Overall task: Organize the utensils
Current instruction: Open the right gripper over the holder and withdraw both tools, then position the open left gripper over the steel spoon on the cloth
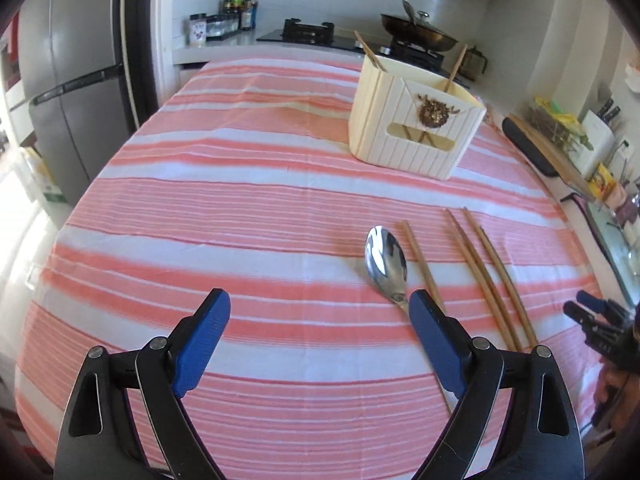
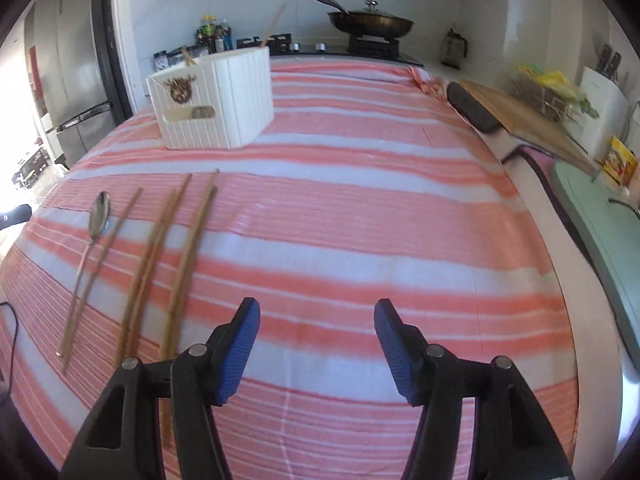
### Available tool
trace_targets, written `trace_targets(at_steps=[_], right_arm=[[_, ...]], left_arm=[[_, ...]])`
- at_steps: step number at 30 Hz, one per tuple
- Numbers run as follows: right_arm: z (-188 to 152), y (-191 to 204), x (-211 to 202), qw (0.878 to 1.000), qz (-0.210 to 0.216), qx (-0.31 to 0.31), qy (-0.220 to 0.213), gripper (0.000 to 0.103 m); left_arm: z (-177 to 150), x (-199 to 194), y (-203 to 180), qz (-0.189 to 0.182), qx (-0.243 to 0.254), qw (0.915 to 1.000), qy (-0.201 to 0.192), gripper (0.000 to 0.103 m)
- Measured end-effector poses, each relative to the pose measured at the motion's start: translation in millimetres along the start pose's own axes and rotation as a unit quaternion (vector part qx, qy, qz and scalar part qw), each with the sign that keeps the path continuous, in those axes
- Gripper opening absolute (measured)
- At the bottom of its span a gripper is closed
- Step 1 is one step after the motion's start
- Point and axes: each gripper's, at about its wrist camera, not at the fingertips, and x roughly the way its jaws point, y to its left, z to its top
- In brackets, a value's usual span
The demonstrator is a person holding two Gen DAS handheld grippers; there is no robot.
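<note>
A cream utensil holder [image 1: 412,128] stands on the pink striped tablecloth [image 1: 240,208], with two chopsticks sticking out of it. A metal spoon [image 1: 386,264] lies flat in front of my left gripper [image 1: 320,304], which is open and empty; its right finger covers the spoon's handle. Several wooden chopsticks [image 1: 488,276] lie to the right of the spoon. In the right wrist view the holder [image 2: 216,100] is far left, and the spoon [image 2: 98,216] and chopsticks [image 2: 160,248] lie left of my open, empty right gripper [image 2: 318,312].
A stove with a lidded pan [image 2: 372,20] and bottles stand on the counter behind the table. A cutting board [image 2: 524,120] and a knife block [image 2: 600,96] are at the right. A fridge [image 1: 76,92] stands at the left.
</note>
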Motion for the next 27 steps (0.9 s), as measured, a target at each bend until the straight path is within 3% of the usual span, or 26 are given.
trace_targets(at_steps=[6,14,27], right_arm=[[-11.4,-9.6,3.8,1.0,-0.008,0.017,0.009,0.061],[-13.2,-5.2,10.1,1.0,-0.004,0.029,0.004,0.061],[-14.2,0.6,18.5,1.0,-0.008,0.025,0.013,0.061]], left_arm=[[-9.5,24.3,7.0,0.041,-0.001,0.9991,-0.008,0.092],[-25.0,26.8,6.8,0.043,0.012,0.999,-0.002,0.092],[-26.1,38.2,13.2,0.062,-0.008,0.9975,0.032,0.092]])
